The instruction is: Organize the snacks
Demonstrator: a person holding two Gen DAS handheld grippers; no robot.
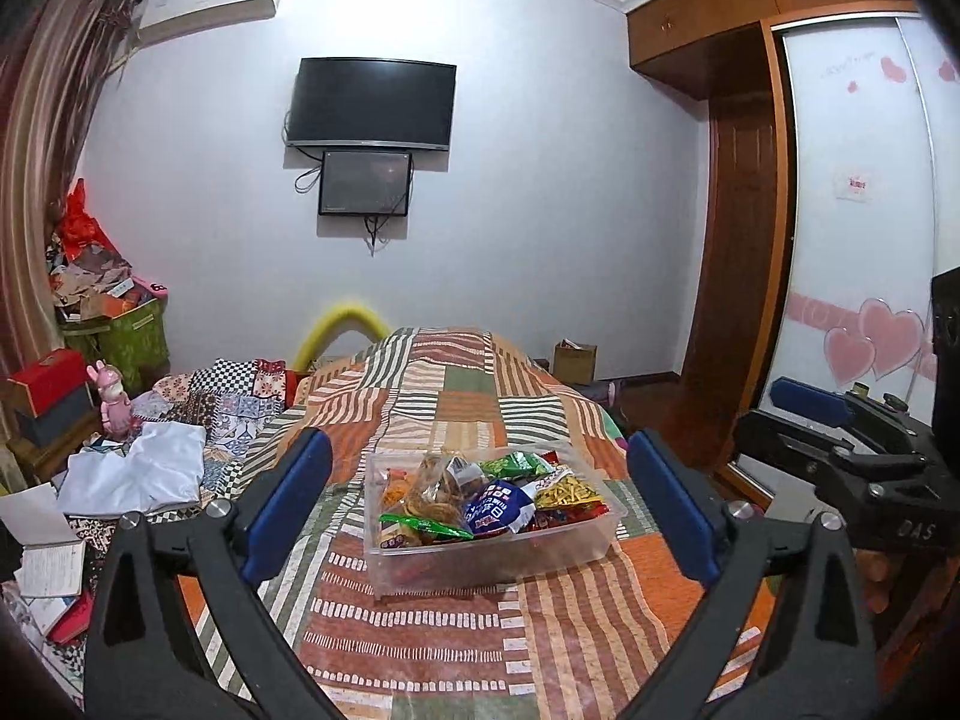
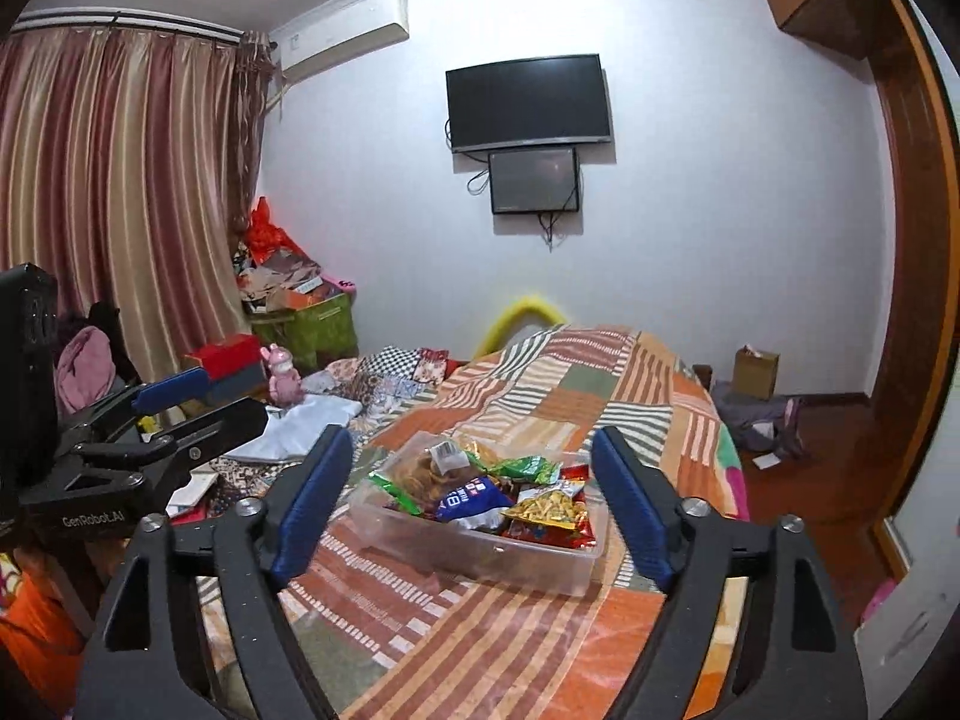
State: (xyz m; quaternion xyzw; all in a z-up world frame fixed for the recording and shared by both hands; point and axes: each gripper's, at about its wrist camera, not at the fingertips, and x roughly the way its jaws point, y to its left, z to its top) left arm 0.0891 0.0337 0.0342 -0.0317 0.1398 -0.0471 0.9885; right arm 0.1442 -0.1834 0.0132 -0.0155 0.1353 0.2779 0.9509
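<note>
A clear plastic box full of snack packets sits on the patchwork bedspread. In it lie a blue packet, green packets and a yellow chips packet. My left gripper is open and empty, its jaws framing the box from a short way back. The right wrist view shows the box too, with the blue packet and the yellow packet. My right gripper is open and empty, held above the bed before the box. The right gripper's side shows in the left wrist view.
White cloth, books and a pink toy clutter the bed's left side. A green bin of papers stands by the curtain. A wardrobe lines the right wall. A cardboard box sits on the floor.
</note>
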